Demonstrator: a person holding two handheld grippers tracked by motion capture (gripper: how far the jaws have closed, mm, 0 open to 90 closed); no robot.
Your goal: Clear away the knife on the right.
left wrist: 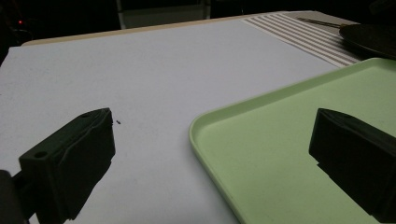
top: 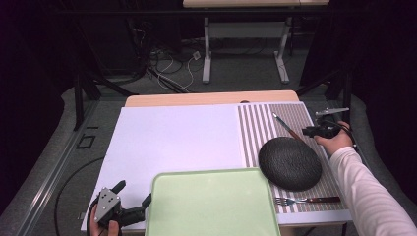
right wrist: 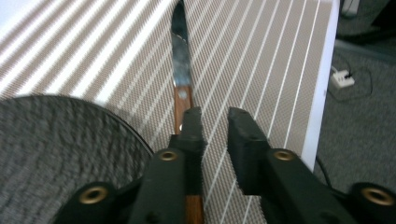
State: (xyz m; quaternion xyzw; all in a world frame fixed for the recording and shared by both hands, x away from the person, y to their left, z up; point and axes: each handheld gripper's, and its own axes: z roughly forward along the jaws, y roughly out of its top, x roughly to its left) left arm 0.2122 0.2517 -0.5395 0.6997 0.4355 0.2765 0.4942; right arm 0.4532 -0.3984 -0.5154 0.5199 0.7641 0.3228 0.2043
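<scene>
The right tool (right wrist: 215,123) hovers just above the knife (right wrist: 181,60), its jaws parted a little with nothing between them; the wooden handle runs under the left jaw. The knife lies on the striped mat (right wrist: 261,60) beside the dark round plate (top: 290,163). The left tool (top: 132,199) stands spread wide at the green tray (top: 211,206)'s corner on the table (top: 167,137).
</scene>
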